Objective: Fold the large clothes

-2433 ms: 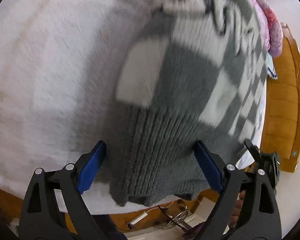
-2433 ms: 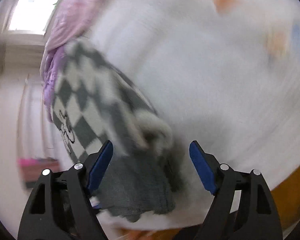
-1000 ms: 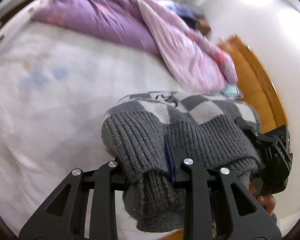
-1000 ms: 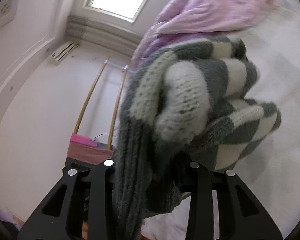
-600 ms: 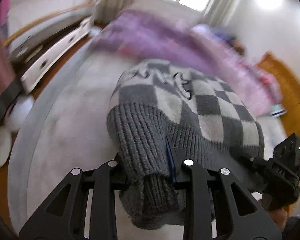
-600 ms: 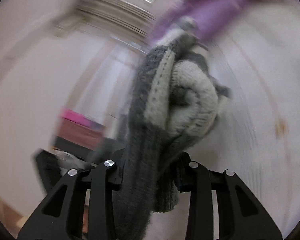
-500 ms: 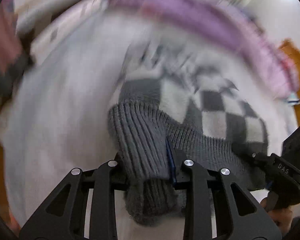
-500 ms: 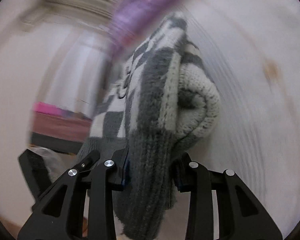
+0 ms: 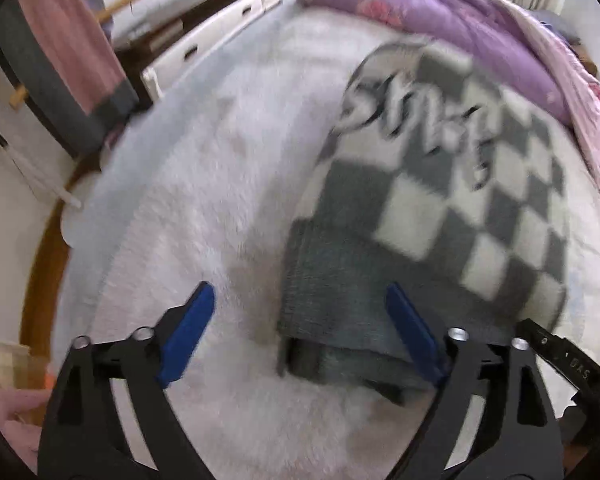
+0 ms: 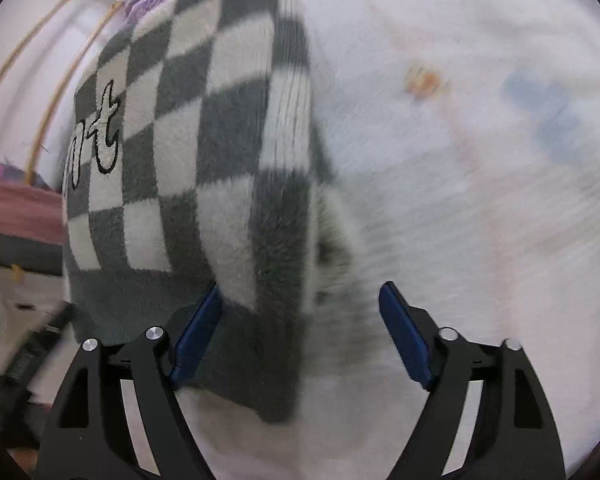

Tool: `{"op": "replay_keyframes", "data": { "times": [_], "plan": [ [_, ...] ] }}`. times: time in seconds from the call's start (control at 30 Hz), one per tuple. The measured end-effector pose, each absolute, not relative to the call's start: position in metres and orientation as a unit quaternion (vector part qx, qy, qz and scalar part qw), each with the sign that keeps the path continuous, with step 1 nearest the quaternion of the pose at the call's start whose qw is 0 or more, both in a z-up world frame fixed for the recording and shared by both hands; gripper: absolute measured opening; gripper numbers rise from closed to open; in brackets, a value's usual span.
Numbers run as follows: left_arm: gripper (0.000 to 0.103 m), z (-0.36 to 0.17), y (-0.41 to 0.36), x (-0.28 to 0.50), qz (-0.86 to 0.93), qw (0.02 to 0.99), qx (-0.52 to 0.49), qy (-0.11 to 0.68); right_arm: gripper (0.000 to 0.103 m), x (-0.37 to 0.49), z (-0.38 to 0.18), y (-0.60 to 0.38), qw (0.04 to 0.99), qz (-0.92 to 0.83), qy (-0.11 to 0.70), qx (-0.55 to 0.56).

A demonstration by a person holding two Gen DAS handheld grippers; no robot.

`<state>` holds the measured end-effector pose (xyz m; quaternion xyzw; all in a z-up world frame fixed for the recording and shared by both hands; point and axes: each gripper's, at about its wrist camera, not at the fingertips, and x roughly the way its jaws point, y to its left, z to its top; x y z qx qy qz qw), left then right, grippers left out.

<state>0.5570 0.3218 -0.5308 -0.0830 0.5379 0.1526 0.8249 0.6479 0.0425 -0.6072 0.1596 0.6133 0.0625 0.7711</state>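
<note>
A grey and white checkered sweater [image 9: 440, 200] with script lettering lies folded on the white fleece bed cover [image 9: 220, 160]. Its dark ribbed hem faces me. My left gripper [image 9: 300, 332] is open, its blue pads either side of the hem's left corner. In the right wrist view the sweater [image 10: 204, 152] fills the left half, and my right gripper [image 10: 300, 332] is open over its right edge, empty. The other gripper's black body [image 9: 564, 364] shows at the lower right of the left wrist view.
A purple and pink quilt [image 9: 460, 20] is bunched at the far side of the bed. White drawers [image 9: 204, 40] and a hanging pink and grey cloth [image 9: 68, 48] stand to the left. The wooden bed frame [image 9: 44, 248] curves along the left edge.
Both grippers were shut on the sweater's hem half a second ago and held it up. Now both have opened and the sweater lies flat on the bed.
</note>
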Motion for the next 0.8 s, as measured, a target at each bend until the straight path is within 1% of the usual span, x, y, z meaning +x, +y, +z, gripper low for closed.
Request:
{"op": "replay_keyframes", "data": {
  "times": [0.1, 0.17, 0.2, 0.3, 0.37, 0.47, 0.7, 0.77, 0.8],
  "plan": [
    [0.09, -0.5, 0.29, 0.559, 0.134, 0.833, -0.064, 0.533, 0.077, 0.657, -0.574, 0.026, 0.794, 0.052, 0.596, 0.112],
    [0.09, -0.485, 0.271, 0.561, 0.126, 0.832, -0.064, 0.537, 0.077, 0.659, -0.551, 0.017, 0.795, 0.077, 0.59, 0.12],
    [0.09, -0.477, 0.263, 0.563, 0.12, 0.832, -0.07, 0.537, 0.077, 0.641, -0.541, 0.01, 0.798, 0.082, 0.586, 0.114],
    [0.09, -0.447, 0.236, 0.56, 0.111, 0.836, -0.089, 0.53, 0.081, 0.634, -0.498, -0.004, 0.81, 0.105, 0.567, 0.102],
    [0.091, -0.419, 0.216, 0.554, 0.108, 0.845, -0.089, 0.516, 0.088, 0.616, -0.469, -0.015, 0.821, 0.115, 0.551, 0.09],
    [0.092, -0.385, 0.186, 0.548, 0.096, 0.857, -0.083, 0.5, 0.088, 0.599, -0.439, -0.027, 0.833, 0.136, 0.53, 0.087],
    [0.092, -0.302, 0.106, 0.512, 0.098, 0.881, -0.049, 0.46, 0.091, 0.563, -0.346, -0.087, 0.859, 0.159, 0.482, 0.068],
    [0.092, -0.283, 0.088, 0.5, 0.096, 0.884, -0.052, 0.454, 0.095, 0.549, -0.323, -0.104, 0.864, 0.168, 0.471, 0.063],
    [0.092, -0.274, 0.08, 0.495, 0.095, 0.885, -0.055, 0.453, 0.095, 0.544, -0.314, -0.109, 0.865, 0.172, 0.466, 0.063]
  ]
}}
